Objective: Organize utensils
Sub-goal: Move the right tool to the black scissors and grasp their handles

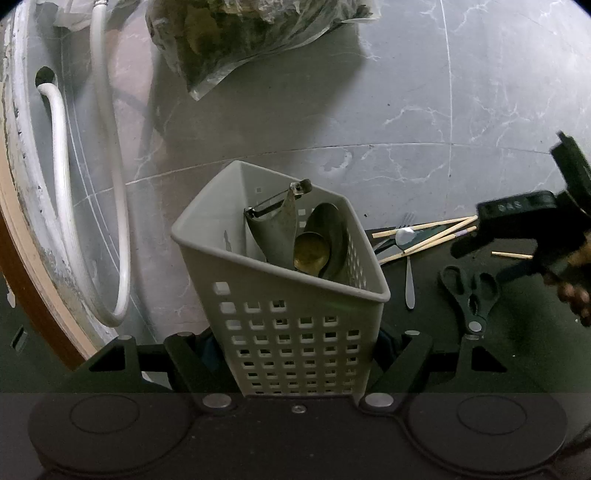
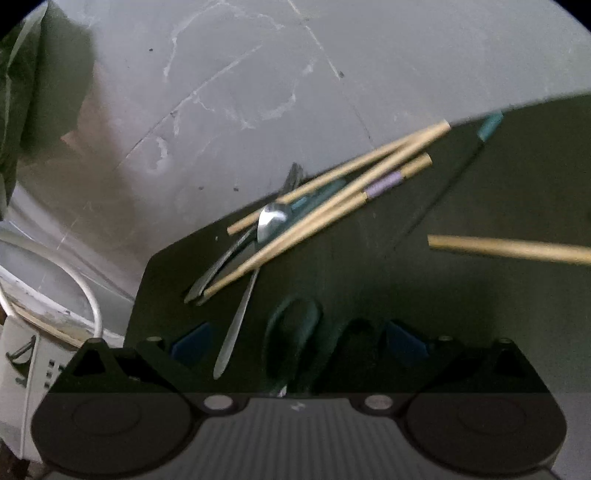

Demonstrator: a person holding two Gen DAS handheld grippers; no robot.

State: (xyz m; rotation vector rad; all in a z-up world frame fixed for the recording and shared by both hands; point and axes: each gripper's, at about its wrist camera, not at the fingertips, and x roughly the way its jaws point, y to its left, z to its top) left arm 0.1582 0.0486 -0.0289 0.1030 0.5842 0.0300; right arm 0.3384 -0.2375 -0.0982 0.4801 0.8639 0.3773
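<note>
1. Utensils lie in a loose pile on a dark mat, which rests on a grey marbled floor.
2. Through the left wrist camera we see the left gripper clamped on a pale perforated caddy, one finger against each side wall near its base.
3. Inside the caddy we see a peeler standing at the back, and a brass-coloured spoon in front of a larger dark spoon, bowls up.
4. Just to the right of the caddy, on the mat, we see chopsticks crossing a fork and a silver spoon, with black scissors nearer the camera.
5. At the right edge of that view we see the right gripper, held in a hand, hanging above the mat, past the scissors.
6. Through the right wrist camera, which is blurred, we see the right gripper's blue pads standing wide apart with nothing pressed between them.
7. The scissors' handles lie directly between and below those pads; the spoon's handle runs down just inside the left pad.
8. The chopstick pile lies further ahead of the fingers, and one separate chopstick lies off to the right.
9. A white hose curves along the floor to the left of the caddy, and a plastic bag lies beyond it.
</note>
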